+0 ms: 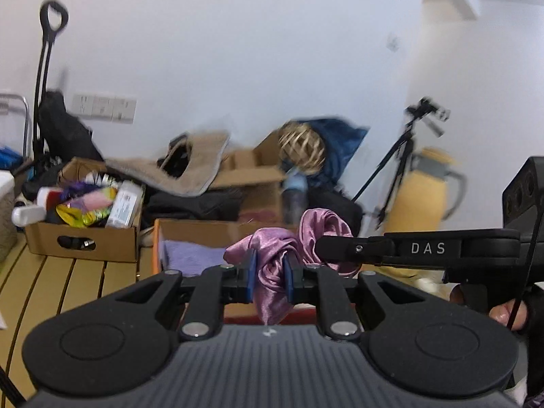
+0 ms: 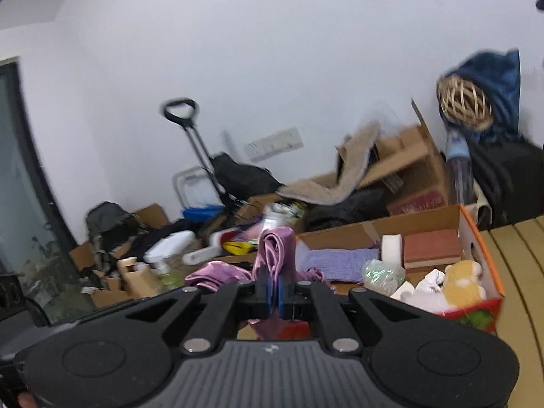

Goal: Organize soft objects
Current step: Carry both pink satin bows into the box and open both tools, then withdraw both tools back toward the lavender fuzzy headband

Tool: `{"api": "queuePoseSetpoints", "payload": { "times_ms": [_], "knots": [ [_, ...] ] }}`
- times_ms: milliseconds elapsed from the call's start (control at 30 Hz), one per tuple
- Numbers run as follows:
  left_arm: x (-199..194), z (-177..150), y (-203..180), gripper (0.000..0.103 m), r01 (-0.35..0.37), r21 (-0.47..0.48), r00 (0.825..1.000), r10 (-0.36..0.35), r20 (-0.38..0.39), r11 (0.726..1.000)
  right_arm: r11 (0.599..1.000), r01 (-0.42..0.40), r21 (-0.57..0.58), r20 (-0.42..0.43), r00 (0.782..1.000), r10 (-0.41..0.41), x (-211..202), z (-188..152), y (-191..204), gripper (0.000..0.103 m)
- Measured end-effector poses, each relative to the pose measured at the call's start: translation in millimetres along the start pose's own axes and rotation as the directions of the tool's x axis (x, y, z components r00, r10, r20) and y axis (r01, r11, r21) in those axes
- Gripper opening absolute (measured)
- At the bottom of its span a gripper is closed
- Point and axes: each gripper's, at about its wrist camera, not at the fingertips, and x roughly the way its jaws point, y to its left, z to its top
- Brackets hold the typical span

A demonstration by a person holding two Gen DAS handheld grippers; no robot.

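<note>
A shiny purple satin cloth (image 1: 323,224) is stretched between both grippers above the slatted table. In the left wrist view my left gripper (image 1: 270,272) is shut on a twisted fold of it, its blue pads (image 1: 251,273) pressing from both sides. My right gripper (image 1: 321,246) reaches in from the right, its tip at the cloth. In the right wrist view that gripper (image 2: 274,289) is shut on the cloth (image 2: 273,244), which stands up in a fold above the fingers. Behind it lies an orange-edged cardboard box (image 2: 476,238) holding a folded lilac towel (image 2: 340,261).
The box also holds a white tape roll (image 2: 391,246), a reddish block (image 2: 431,246), a yellow plush (image 2: 464,282) and white socks. Another cardboard box (image 1: 81,238) of several small items stands at the left. A tripod (image 1: 394,166) and yellow jug (image 1: 421,197) stand behind.
</note>
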Motion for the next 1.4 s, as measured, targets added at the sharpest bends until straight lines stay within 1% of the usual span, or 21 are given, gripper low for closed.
{"api": "queuePoseSetpoints", "payload": {
  "times_ms": [100, 233, 300, 400, 433, 500, 533, 567, 600, 633, 733, 833, 900, 1000, 1033, 1100, 1167, 1233, 1300, 1367, 1400],
  "knots": [
    [47, -6, 24, 0.017, -0.039, 0.017, 0.997, 0.040, -0.067, 0.999, 0.999, 0.038, 0.012, -0.061, 0.997, -0.037, 56, 1, -19, 0.004],
    [80, -24, 45, 0.019, -0.088, 0.046, 0.988, 0.094, -0.125, 0.995, 0.998, 0.069, 0.000, -0.141, 0.988, -0.068, 113, -15, -34, 0.004],
    [81, -32, 48, 0.025, -0.090, 0.067, 0.988, 0.098, -0.116, 0.994, 0.997, 0.074, -0.019, -0.179, 0.981, -0.076, 131, -25, -34, 0.005],
    [72, -33, 52, 0.027, -0.070, 0.067, 0.992, 0.077, -0.098, 0.995, 0.997, 0.064, -0.048, -0.235, 0.969, -0.073, 146, -37, -34, 0.010],
    [68, -31, 53, 0.028, -0.068, 0.065, 0.993, 0.073, -0.090, 0.996, 0.997, 0.051, -0.051, -0.250, 0.966, -0.062, 148, -40, -33, 0.015],
    [60, -27, 52, 0.029, -0.077, 0.059, 0.994, 0.081, -0.077, 0.995, 0.998, 0.042, -0.046, -0.246, 0.968, -0.052, 146, -43, -35, 0.016],
    [56, -24, 49, 0.029, -0.083, 0.061, 0.994, 0.087, -0.072, 0.995, 0.998, 0.043, -0.036, -0.252, 0.966, -0.051, 144, -41, -36, 0.018],
    [50, -21, 47, 0.029, -0.088, 0.065, 0.994, 0.093, -0.065, 0.994, 0.999, 0.046, -0.028, -0.260, 0.964, -0.052, 140, -39, -36, 0.024],
    [43, -18, 43, 0.030, -0.094, 0.070, 0.994, 0.098, -0.056, 0.993, 0.999, 0.043, -0.029, -0.263, 0.963, -0.050, 134, -35, -36, 0.028],
    [34, -15, 39, 0.030, -0.095, 0.073, 0.994, 0.098, -0.048, 0.993, 0.998, 0.041, -0.040, -0.256, 0.965, -0.050, 125, -32, -34, 0.035],
    [1, -5, 23, 0.030, -0.096, 0.083, 0.995, 0.097, -0.006, 0.992, 0.995, 0.046, -0.088, -0.211, 0.975, -0.064, 84, -17, -23, 0.036],
    [-35, 3, 6, 0.030, -0.095, 0.091, 0.995, 0.093, 0.034, 0.991, 0.991, 0.053, -0.121, -0.122, 0.990, -0.068, 22, 1, -13, 0.036],
    [-62, 6, -9, 0.035, -0.095, 0.100, 0.994, 0.089, 0.065, 0.990, 0.986, 0.061, -0.153, -0.056, 0.996, -0.070, -24, 11, -5, 0.036],
    [-93, 9, -30, 0.041, -0.095, 0.112, 0.991, 0.083, 0.103, 0.989, 0.977, 0.084, -0.196, 0.035, 0.996, -0.078, -85, 19, 7, 0.043],
    [-99, 10, -35, 0.041, -0.101, 0.109, 0.990, 0.090, 0.106, 0.989, 0.974, 0.090, -0.209, 0.057, 0.995, -0.079, -101, 19, 10, 0.044],
    [-112, 9, -47, 0.041, -0.120, 0.101, 0.988, 0.109, 0.109, 0.988, 0.973, 0.095, -0.211, 0.072, 0.994, -0.082, -122, 19, 12, 0.045],
    [-132, -1, -62, 0.042, -0.124, 0.100, 0.985, 0.111, 0.130, 0.987, 0.976, 0.090, -0.199, 0.085, 0.994, -0.075, -141, 12, 14, 0.045],
    [-150, -18, -71, 0.048, -0.119, 0.095, 0.984, 0.104, 0.145, 0.988, 0.977, 0.081, -0.199, 0.100, 0.993, -0.062, -162, -6, 15, 0.045],
    [-164, -42, -80, 0.050, -0.122, 0.080, 0.986, 0.111, 0.127, 0.989, 0.973, 0.082, -0.214, 0.096, 0.993, -0.063, -175, -29, 13, 0.046],
    [-178, -73, -89, 0.050, -0.129, 0.068, 0.987, 0.121, 0.106, 0.989, 0.971, 0.115, -0.210, 0.075, 0.992, -0.101, -184, -58, 10, 0.047],
    [-186, -87, -94, 0.053, -0.130, 0.060, 0.987, 0.124, 0.100, 0.990, 0.969, 0.125, -0.213, 0.061, 0.992, -0.114, -189, -74, 8, 0.047]
  ]
}}
